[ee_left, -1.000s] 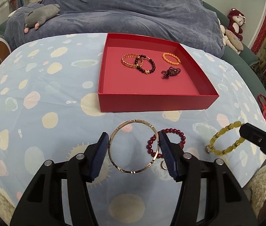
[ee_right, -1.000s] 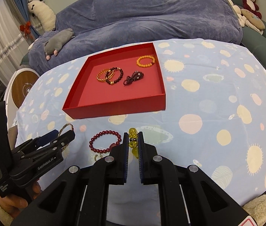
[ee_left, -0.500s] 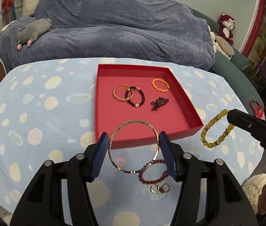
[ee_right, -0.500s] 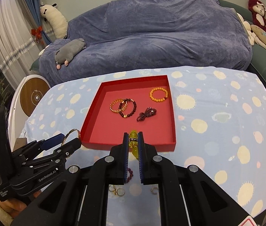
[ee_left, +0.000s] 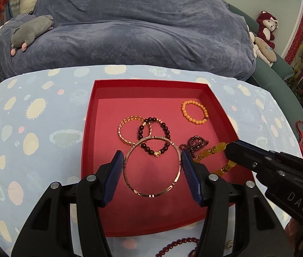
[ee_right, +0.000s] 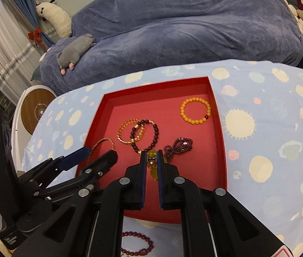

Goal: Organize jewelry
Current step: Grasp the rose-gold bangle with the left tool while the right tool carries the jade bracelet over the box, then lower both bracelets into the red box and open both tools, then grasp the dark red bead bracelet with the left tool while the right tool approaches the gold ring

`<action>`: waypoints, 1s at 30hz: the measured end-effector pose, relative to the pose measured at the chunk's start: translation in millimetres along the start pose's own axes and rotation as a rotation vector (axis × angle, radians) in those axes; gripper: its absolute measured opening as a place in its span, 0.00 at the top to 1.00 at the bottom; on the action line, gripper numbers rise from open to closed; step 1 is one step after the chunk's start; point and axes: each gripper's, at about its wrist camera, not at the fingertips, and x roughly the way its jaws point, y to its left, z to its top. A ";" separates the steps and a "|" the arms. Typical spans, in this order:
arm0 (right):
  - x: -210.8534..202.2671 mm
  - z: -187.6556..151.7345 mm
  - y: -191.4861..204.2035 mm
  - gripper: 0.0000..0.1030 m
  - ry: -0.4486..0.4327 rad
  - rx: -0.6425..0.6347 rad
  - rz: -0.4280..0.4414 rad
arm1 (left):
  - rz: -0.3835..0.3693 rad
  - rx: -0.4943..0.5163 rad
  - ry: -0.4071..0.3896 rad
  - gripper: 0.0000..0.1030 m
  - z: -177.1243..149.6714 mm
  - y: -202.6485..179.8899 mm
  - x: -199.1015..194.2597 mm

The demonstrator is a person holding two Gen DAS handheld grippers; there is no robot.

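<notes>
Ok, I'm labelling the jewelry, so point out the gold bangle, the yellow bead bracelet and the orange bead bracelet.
gold bangle (ee_left: 130, 185), left wrist view, lower left of its rim.
yellow bead bracelet (ee_left: 212, 150), left wrist view, an upper bead.
orange bead bracelet (ee_right: 183, 113), right wrist view, left-side beads.

A: Left gripper (ee_left: 152, 162)?
B: Blue pads clamped on a thin gold bangle (ee_left: 152, 189), one pad each side, held above the red tray (ee_left: 89, 126).

A: Right gripper (ee_left: 228, 150)?
B: Comes in from the right, tip pinching a yellow bead bracelet (ee_left: 212, 151), also over the tray.

A: Tray contents?
B: Orange bead bracelet (ee_left: 194, 111) far right. Gold chain bracelet (ee_left: 127, 129) overlapping a dark bead bracelet (ee_left: 164, 128) mid. Dark purple bead cluster (ee_left: 195, 143) just beside the yellow one.

A: Outside it?
B: Dark red bead bracelet (ee_left: 179, 244) on the spotted blue cloth (ee_left: 33, 128), bottom edge, partly hidden. Small ring (ee_left: 230, 244) near it.
</notes>
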 end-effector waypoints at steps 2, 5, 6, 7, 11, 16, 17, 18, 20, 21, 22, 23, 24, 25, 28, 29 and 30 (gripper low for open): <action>13.9 -4.2 -9.0 0.91 0.029 -0.010 -0.042 | 0.002 -0.005 0.019 0.48 -3.1 1.9 11.7; 16.3 -8.7 -20.8 0.87 0.025 -0.024 -0.129 | 0.002 -0.026 0.040 0.48 -7.2 5.7 20.4; 11.0 -9.4 -24.1 0.84 0.008 -0.024 -0.144 | 0.007 -0.028 0.037 0.46 -8.0 6.2 20.3; 4.5 -9.7 -27.4 0.82 -0.012 -0.019 -0.154 | 0.014 -0.024 0.031 0.44 -9.5 5.1 19.2; -25.9 -11.1 -38.1 0.67 -0.081 0.014 -0.169 | 0.054 -0.027 -0.006 0.27 -11.6 7.2 6.2; -62.1 -31.2 -38.2 0.63 -0.122 0.029 -0.169 | 0.053 -0.049 -0.037 0.24 -23.3 11.4 -22.4; -66.2 -36.1 -36.1 0.62 -0.121 0.024 -0.172 | 0.051 -0.054 -0.036 0.22 -27.0 12.8 -27.4; -70.2 -42.5 -34.5 0.62 -0.117 0.018 -0.172 | 0.051 -0.059 -0.038 0.22 -32.2 14.0 -32.9; -76.9 -56.6 -30.3 0.62 -0.112 0.009 -0.177 | 0.059 -0.066 -0.037 0.22 -43.9 17.1 -43.3; -79.5 -64.2 -28.4 0.62 -0.105 0.006 -0.178 | 0.062 -0.070 -0.035 0.22 -51.1 18.8 -47.8; -81.8 -72.6 -27.2 0.62 -0.097 0.007 -0.177 | 0.068 -0.073 -0.030 0.22 -59.1 20.5 -51.9; -83.3 -80.4 -26.2 0.62 -0.089 0.012 -0.174 | 0.071 -0.074 -0.026 0.22 -66.5 21.7 -55.5; -84.2 -88.7 -25.5 0.62 -0.078 0.017 -0.169 | 0.075 -0.074 -0.022 0.22 -74.7 22.9 -58.8; -84.3 -96.9 -24.9 0.62 -0.064 0.022 -0.165 | 0.082 -0.075 -0.014 0.22 -83.1 23.9 -61.4; -82.5 -122.1 -22.9 0.62 -0.025 0.031 -0.162 | 0.095 -0.080 0.008 0.21 -106.2 26.4 -66.1; -81.4 -129.6 -21.8 0.62 -0.013 0.028 -0.166 | 0.097 -0.081 0.017 0.21 -114.0 26.5 -66.9; -80.3 -136.9 -21.0 0.62 -0.002 0.024 -0.174 | 0.099 -0.081 0.025 0.21 -121.9 26.9 -67.6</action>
